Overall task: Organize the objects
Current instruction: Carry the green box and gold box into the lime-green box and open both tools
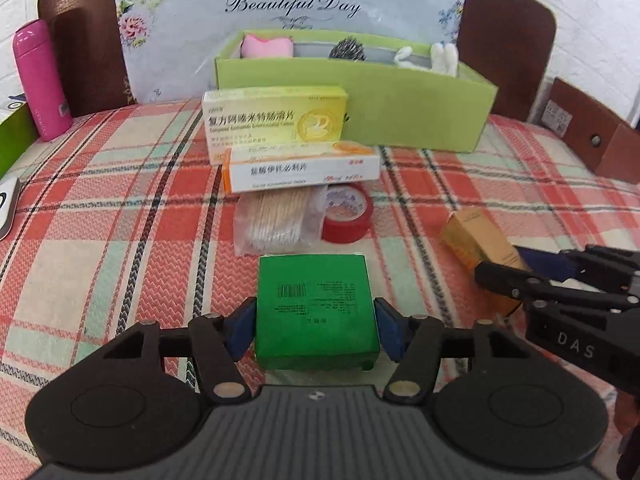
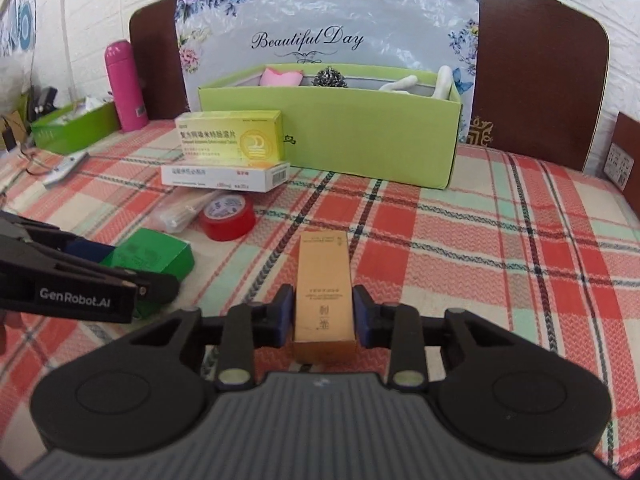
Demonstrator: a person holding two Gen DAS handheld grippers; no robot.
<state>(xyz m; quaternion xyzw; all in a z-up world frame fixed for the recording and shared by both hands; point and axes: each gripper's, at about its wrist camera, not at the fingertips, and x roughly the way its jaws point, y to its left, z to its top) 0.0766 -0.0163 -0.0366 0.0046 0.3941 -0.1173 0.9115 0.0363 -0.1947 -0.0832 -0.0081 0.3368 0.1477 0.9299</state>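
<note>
A flat green box [image 1: 316,300] lies on the plaid cloth, and my left gripper [image 1: 316,320] is shut on it, one blue pad pressed to each side. A slim gold carton [image 2: 324,280] lies lengthwise in my right gripper [image 2: 324,312], whose pads are shut against its two long sides. In the left wrist view the gold carton [image 1: 476,240] shows at the right with the right gripper [image 1: 520,276] on it. Seen from the right wrist, the green box [image 2: 156,256] sits at the left under the left gripper [image 2: 80,276].
A light green organizer box [image 1: 360,112] with soft items inside stands at the back. In front of it lie a yellow medicine box [image 1: 276,120], a white and orange box [image 1: 304,168], a bag of cotton swabs [image 1: 276,220] and a red tape roll [image 1: 348,216]. A pink bottle [image 1: 40,80] stands far left.
</note>
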